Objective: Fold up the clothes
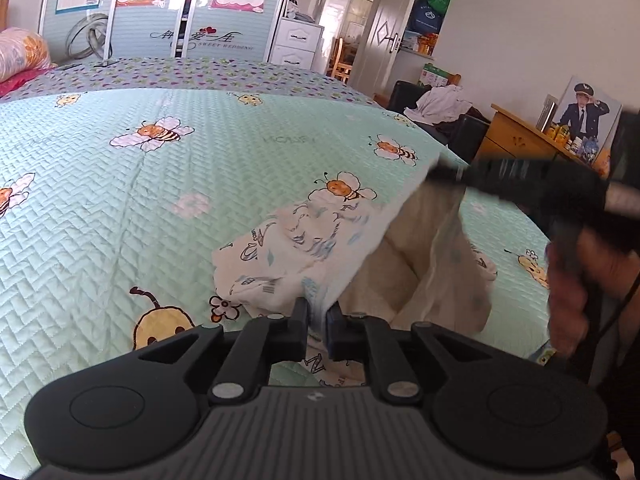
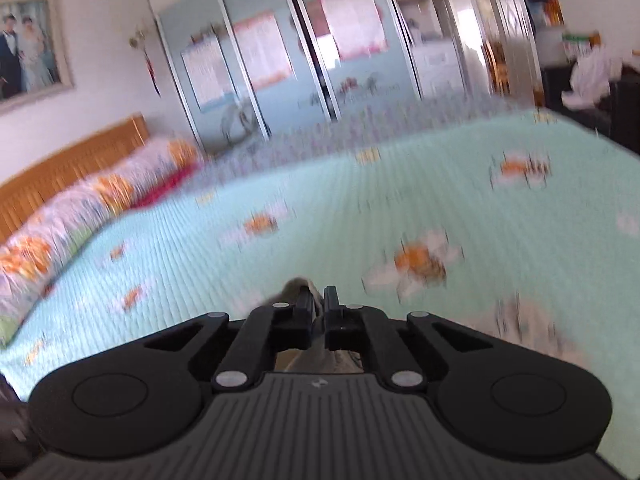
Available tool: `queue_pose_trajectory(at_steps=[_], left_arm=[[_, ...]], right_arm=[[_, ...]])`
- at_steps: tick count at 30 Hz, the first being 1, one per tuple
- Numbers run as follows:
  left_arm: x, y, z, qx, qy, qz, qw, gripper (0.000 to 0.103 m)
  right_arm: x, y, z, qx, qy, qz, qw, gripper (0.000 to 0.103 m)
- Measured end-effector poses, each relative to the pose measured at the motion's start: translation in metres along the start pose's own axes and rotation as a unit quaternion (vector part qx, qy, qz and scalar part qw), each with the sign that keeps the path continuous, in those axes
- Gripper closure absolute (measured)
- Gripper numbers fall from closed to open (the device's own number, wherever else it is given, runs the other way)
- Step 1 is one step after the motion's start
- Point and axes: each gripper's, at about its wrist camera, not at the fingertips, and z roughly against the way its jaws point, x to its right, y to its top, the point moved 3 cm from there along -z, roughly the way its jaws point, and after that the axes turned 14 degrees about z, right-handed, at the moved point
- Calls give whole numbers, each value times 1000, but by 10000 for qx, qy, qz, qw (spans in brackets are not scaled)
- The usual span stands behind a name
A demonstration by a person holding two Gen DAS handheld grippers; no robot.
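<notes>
A small white garment [image 1: 296, 248] with blue and black prints is lifted off the mint bee-print bedspread [image 1: 120, 208]. My left gripper [image 1: 317, 314] is shut on its near edge, the cloth pinched between the two fingers. In the left wrist view my right gripper [image 1: 444, 174] reaches in from the right, held by a hand [image 1: 572, 292], and holds another edge higher, so the pale inside [image 1: 404, 264] hangs open. The right wrist view is blurred; there my right gripper [image 2: 318, 300] is shut on a bunched bit of pale cloth [image 2: 296, 286].
The bed fills most of both views, with pillows [image 2: 80, 208] along a wooden headboard [image 2: 72, 160] at the left. Beyond it stand a mirrored wardrobe [image 1: 168, 8], white drawers [image 1: 296, 42], a dark chair with clothes [image 1: 444, 108] and a wooden cabinet [image 1: 520, 140].
</notes>
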Motion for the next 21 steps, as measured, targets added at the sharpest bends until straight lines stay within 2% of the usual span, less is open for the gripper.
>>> queue_pose_trajectory(at_steps=[2, 4, 5, 8, 9, 11, 13, 15, 16, 19, 21], left_arm=[[3, 6, 4, 129, -34, -35, 9999, 86], [9, 18, 8, 326, -78, -80, 9994, 69], [12, 24, 10, 427, -100, -102, 9990, 67], [19, 37, 7, 589, -100, -234, 9979, 49], [19, 37, 0, 534, -84, -238, 9983, 45], [17, 34, -15, 384, -53, -227, 9990, 45], [12, 27, -39, 3, -56, -171, 9998, 45], [10, 16, -67, -432, 95, -205, 9988, 45], [11, 15, -73, -488, 125, -247, 9984, 45], [18, 14, -84, -543, 179, -389, 9976, 45], [22, 14, -91, -579, 215, -483, 9969, 45]], right_arm=[[-3, 31, 8, 473, 36, 117, 9988, 99], [-9, 55, 19, 877, 64, 210, 9959, 99], [-11, 63, 26, 1073, 65, 237, 9939, 99], [-11, 67, 39, 1359, -48, 375, 9900, 99], [-7, 61, 38, 1287, -137, 378, 9909, 99], [8, 41, 30, 942, -222, 177, 9951, 99], [21, 17, 20, 465, -237, -58, 9986, 99], [28, -8, 13, 102, -271, -217, 9993, 99], [30, -18, 10, -39, -268, -284, 9992, 99], [29, -31, 9, -175, -240, -366, 9989, 99], [28, -26, 12, -63, -225, -331, 9992, 99]])
